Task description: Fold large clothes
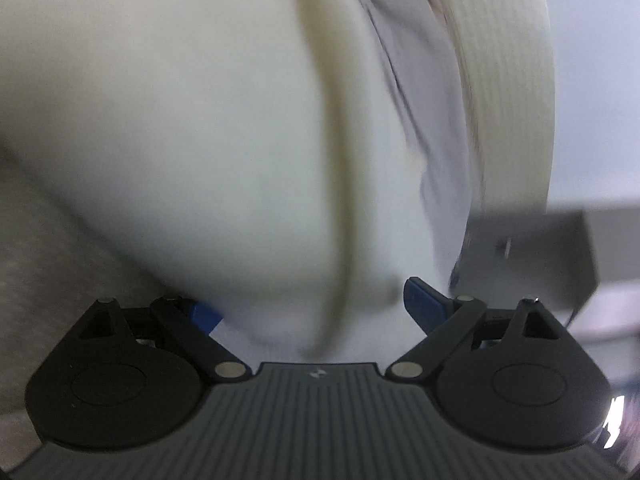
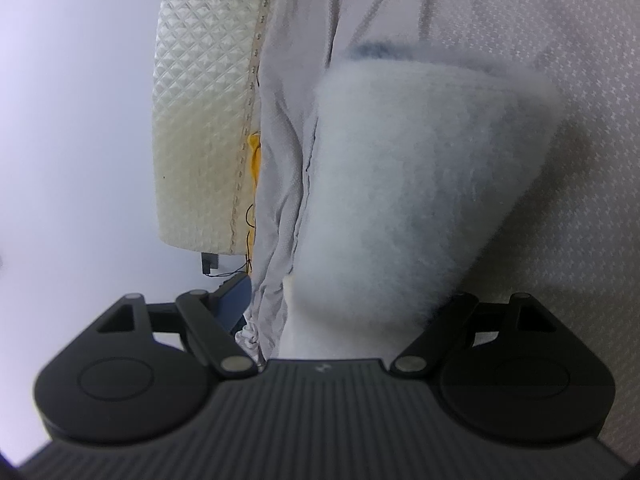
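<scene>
Between both wide-spread grippers, left (image 1: 316, 312) and right (image 2: 344, 312), fluffy white garment (image 2: 420, 184) bunched on the mattress (image 2: 200, 120); whether pinched, cannot tell. Best lowered evenly, edges aligned.

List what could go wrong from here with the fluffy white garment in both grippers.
1. The fluffy white garment bulges between wide-set jaws on the right gripper; the bulky fold may slip out.
2. It lies against the sheet's wrinkles, beside the mattress edge, so sheet may get pinched too.
3. The left gripper's view is blurred, so its hold is uncertain.
</scene>
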Motion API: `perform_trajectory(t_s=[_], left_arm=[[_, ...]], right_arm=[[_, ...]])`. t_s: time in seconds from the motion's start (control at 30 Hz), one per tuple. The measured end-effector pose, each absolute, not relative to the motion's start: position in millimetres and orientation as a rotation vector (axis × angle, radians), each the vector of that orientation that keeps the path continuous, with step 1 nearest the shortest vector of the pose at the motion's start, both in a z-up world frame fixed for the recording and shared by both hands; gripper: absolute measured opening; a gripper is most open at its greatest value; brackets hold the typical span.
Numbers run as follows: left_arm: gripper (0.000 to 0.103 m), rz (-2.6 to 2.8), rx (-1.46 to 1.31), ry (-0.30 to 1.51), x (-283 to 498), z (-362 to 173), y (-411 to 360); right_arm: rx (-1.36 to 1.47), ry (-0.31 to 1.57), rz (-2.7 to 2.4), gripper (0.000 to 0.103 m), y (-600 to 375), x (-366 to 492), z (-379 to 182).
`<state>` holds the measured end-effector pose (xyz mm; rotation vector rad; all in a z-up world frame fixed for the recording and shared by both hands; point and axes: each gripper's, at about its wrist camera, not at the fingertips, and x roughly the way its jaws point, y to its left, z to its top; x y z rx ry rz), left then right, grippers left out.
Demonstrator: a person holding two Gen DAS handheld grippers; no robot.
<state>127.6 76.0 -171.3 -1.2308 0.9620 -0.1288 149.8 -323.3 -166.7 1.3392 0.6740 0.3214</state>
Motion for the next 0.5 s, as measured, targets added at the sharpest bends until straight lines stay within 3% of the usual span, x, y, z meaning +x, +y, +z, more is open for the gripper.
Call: perform_trajectory(t_s=[0.3, 0.47, 0.5], left_arm=[[0.092, 0.11, -1.284, 0.791, 103.0, -162.6, 105.7], [0.084, 0.229, -1.229, 0.773, 95.8, -162.2, 111.2], [0.078, 0.244, -1.221, 0.78, 95.3, -162.8, 112.1]], right_arm=[[1.361, 0.67, 0.312, 0.085, -328.5, 147.1, -170.2], [1.322, 0.691, 0.259, 0.084, -326.1, 144.8, -172.7], [1.3, 0.701, 0.248, 0.082, -325.2, 144.6, -172.5]])
